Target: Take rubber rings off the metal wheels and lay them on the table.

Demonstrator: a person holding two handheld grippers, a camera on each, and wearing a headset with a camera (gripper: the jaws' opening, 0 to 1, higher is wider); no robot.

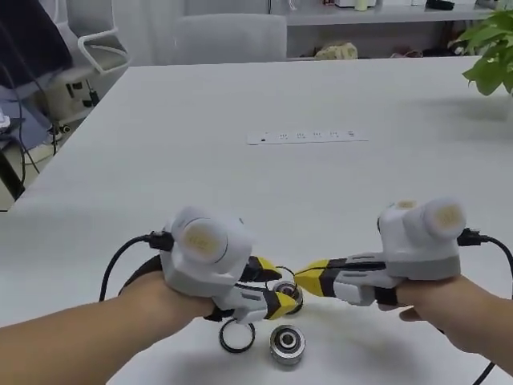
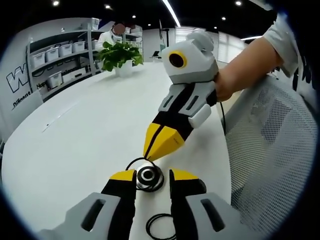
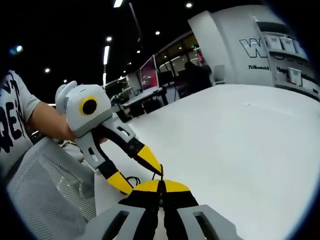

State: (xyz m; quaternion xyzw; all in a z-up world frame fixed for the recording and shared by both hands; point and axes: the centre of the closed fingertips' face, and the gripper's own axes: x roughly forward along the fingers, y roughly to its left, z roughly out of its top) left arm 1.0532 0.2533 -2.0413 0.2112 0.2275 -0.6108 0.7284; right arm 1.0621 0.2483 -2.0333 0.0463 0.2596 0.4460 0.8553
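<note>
The wheel [image 2: 149, 178] should be braced between the left gripper's [image 2: 152, 175] parted jaws. The ring [image 2: 131, 162], pinched in the closed right gripper [image 2: 149, 157], is then peeled away.

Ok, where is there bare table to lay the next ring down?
Widest bare stretch: the table from the power strip down to the left claw and right claw. Also bare at right, below the plant. Crowded: the right claw pinches the wheel's ring at the first wheel, with a loose ring and second wheel nearer you.
</note>
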